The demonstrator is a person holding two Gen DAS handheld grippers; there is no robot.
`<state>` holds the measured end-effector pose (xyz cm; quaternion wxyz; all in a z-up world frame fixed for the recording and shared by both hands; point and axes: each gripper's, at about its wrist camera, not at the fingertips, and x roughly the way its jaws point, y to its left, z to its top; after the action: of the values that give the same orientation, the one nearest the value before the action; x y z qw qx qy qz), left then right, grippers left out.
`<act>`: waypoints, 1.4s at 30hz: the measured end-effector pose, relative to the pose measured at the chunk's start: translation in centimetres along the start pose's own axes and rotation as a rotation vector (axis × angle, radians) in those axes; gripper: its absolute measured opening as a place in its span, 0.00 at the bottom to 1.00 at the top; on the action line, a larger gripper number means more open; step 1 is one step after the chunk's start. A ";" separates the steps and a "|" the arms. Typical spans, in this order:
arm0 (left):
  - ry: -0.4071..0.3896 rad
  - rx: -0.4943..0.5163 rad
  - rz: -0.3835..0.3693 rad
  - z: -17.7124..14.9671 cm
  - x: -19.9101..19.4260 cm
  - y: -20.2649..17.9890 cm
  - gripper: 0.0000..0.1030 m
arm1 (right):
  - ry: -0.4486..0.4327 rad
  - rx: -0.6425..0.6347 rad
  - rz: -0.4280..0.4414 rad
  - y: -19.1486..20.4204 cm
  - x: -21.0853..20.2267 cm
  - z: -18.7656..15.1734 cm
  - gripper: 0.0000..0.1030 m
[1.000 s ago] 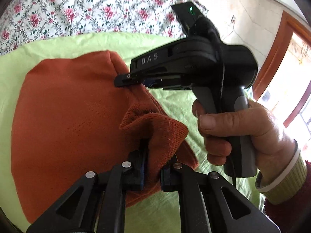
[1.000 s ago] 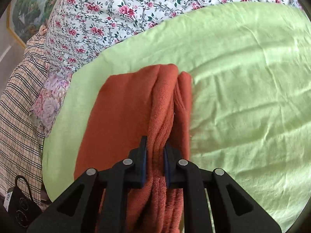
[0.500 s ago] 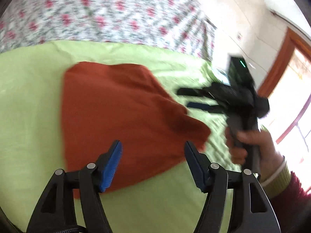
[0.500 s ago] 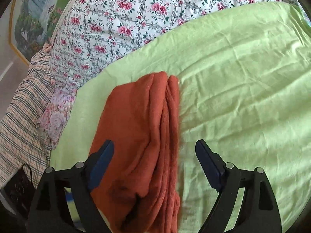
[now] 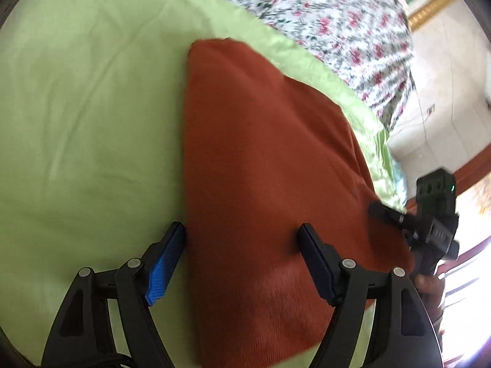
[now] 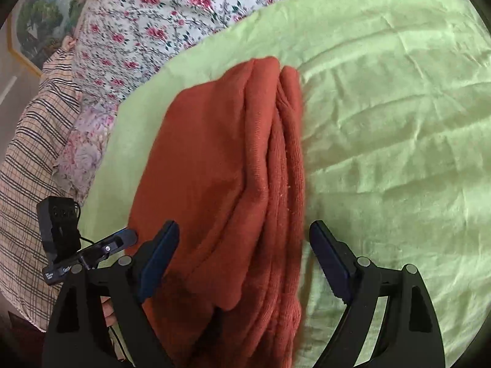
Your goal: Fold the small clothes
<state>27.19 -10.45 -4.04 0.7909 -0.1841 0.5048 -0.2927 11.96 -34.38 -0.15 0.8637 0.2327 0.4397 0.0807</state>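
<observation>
Left wrist view first: we see the folded rust-orange knit garment lying on the pale green bedsheet, its long left edge running straight and its far corner close to the sheet's border, beyond which the white floral bedspread begins. Wide bare sheet lies to the left. Our left gripper hovers with its jaws spread apart, one blue pad at the garment's left edge, the other over the cloth, gripping nothing. The right gripper sits at the garment's right edge; we cannot tell its state here.

Right wrist view: the garment shows stacked folds along its right edge, with much open sheet to the right. Our right gripper straddles the near end, jaws wide apart, holding nothing. A checked fabric lies at far left.
</observation>
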 end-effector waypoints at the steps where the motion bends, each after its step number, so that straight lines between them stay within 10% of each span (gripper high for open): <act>1: -0.002 0.006 -0.014 0.4 0.3 -0.1 0.72 | 0.011 0.010 0.008 -0.2 0.5 0.1 0.84; 7: 0.004 0.062 -0.018 1.0 1.1 -0.5 0.29 | 0.032 0.068 0.043 -0.3 1.9 0.1 0.43; 13: -0.071 0.133 -0.019 -0.1 -3.4 -2.3 0.24 | -0.015 0.033 0.056 2.1 1.1 -0.5 0.27; 28: -0.215 0.094 0.077 -7.9 -19.1 5.2 0.24 | 0.039 -0.083 0.323 14.1 6.3 -6.1 0.25; 35: -0.144 -0.042 0.044 -10.0 -17.1 10.6 0.37 | 0.109 -0.070 0.260 14.4 9.3 -8.3 0.25; 42: -0.176 -0.146 0.002 -7.2 -18.2 14.7 0.55 | 0.069 -0.075 0.187 14.1 7.8 -8.6 0.48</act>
<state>18.96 12.59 -3.07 0.8169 -0.2659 0.4536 -0.2370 10.68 -16.47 -3.43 0.8449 0.2374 0.4421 0.1854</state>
